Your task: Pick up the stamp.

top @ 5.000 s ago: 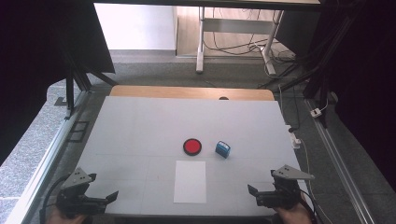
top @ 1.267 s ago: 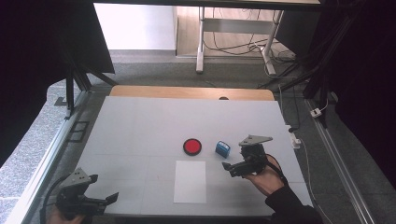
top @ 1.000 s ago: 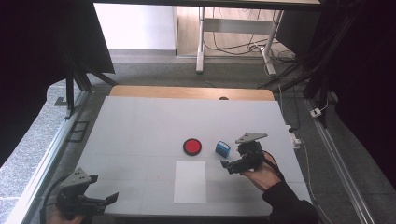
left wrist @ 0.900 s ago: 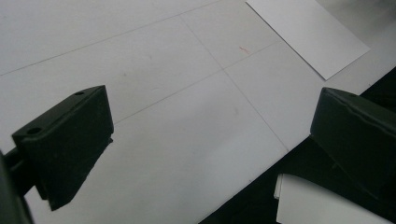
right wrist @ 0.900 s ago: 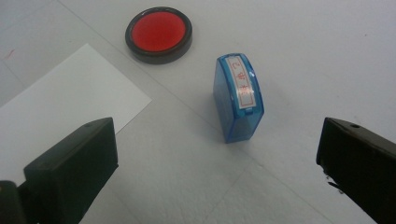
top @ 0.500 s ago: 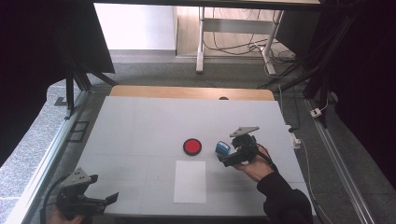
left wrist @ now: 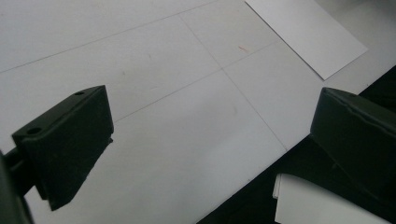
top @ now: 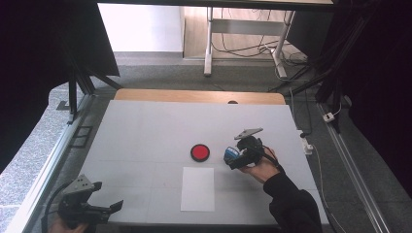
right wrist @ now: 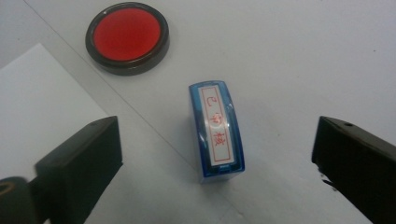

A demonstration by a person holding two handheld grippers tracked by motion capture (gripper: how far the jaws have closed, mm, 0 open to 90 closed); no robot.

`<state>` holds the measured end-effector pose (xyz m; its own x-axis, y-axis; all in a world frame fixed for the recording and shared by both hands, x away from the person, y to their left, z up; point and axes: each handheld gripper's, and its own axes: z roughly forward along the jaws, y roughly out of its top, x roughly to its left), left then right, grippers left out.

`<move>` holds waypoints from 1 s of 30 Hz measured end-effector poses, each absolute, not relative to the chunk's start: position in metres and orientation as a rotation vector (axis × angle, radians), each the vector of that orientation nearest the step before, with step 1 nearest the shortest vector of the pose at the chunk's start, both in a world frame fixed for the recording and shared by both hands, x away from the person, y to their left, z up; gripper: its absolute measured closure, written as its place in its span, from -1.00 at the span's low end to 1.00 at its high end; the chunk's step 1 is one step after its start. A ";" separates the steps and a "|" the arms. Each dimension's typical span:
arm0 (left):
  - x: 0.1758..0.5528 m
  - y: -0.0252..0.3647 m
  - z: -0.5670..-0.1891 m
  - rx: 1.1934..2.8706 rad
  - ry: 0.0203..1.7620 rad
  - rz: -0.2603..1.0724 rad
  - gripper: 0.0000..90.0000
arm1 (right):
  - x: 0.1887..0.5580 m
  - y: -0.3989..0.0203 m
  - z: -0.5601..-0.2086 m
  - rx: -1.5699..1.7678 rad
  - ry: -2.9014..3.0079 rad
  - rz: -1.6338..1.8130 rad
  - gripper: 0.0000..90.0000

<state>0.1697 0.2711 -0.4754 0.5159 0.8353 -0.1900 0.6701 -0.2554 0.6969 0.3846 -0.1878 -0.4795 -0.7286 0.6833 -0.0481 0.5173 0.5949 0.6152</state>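
**The blue stamp sits between wide-open jaws**

The small blue stamp (right wrist: 215, 130) lies on its side on the tabletop (top: 145, 131). It has a white label with red marks on top. The right hand-held gripper (right wrist: 215, 163) is right over it. Its two black jaws are wide open, one on each side of the stamp, and they do not touch it. It holds nothing.

Just past the stamp is a round red ink pad (right wrist: 127, 37) in a dark ring. A white sheet of paper (right wrist: 42, 107) lies near the stamp too, on the ink pad's side.

Far off, near the person's edge of the tabletop, the left hand-held gripper (top: 90, 208) is also wide open and holds nothing. A corner of the paper shows past its jaws.

What could go wrong? I think the stamp may be picked up next. It is small and smooth, and it lies a bit slanted between the jaws. If they close while it is slanted, they may push it, and it could twist or slip out. It could also slide into the ink pad.
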 end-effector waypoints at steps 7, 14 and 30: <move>0.170 0.271 -0.475 2.008 1.226 0.278 -1.00 | 0.391 -0.187 -0.479 0.951 2.589 0.836 -0.26; 0.170 0.271 -0.476 2.009 1.226 0.276 -1.00 | 0.396 -0.187 -0.479 0.961 2.635 0.857 0.25; 0.169 0.271 -0.476 2.009 1.228 0.276 -1.00 | 0.394 -0.186 -0.474 0.892 2.656 0.841 0.58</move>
<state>0.1695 0.2713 -0.4755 0.5161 0.8348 -0.1918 0.6725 -0.2563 0.6943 0.3945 -0.1861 -0.4743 -0.7930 0.6088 -0.0217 0.4853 0.6528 0.5817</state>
